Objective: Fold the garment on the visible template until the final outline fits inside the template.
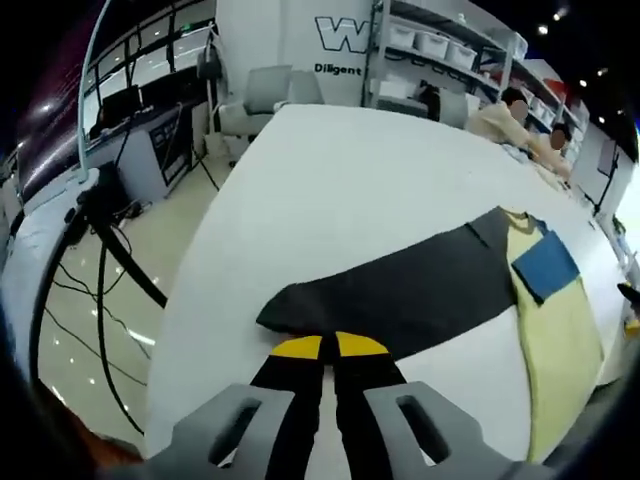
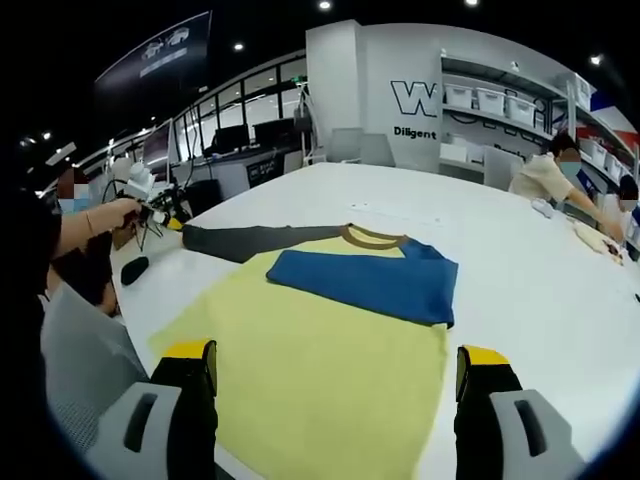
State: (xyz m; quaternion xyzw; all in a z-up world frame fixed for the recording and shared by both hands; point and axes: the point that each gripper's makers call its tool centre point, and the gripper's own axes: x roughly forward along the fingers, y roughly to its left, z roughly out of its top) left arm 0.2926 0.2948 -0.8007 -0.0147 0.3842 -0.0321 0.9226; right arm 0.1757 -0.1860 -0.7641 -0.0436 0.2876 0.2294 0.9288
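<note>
A yellow sweater (image 2: 320,360) with a brown collar (image 2: 375,237) lies flat on the white table (image 2: 500,250). Its blue sleeve (image 2: 365,280) is folded across the chest. The dark grey sleeve (image 2: 245,240) stretches out sideways. My right gripper (image 2: 335,362) stands wide open over the sweater's near hem, holding nothing. In the left gripper view my left gripper (image 1: 329,347) has its yellow tips pressed together on the near edge of the dark grey sleeve (image 1: 400,290). The yellow body (image 1: 560,330) and blue sleeve (image 1: 545,265) lie beyond it. A hand holds the left gripper (image 2: 165,215) at the sleeve's end.
The table edge (image 1: 190,300) drops to a floor with a black tripod (image 1: 120,255) and cables. People (image 2: 545,175) sit at the table's far end. A small black object (image 2: 133,268) lies near the left edge. Shelves (image 2: 490,100) line the back wall.
</note>
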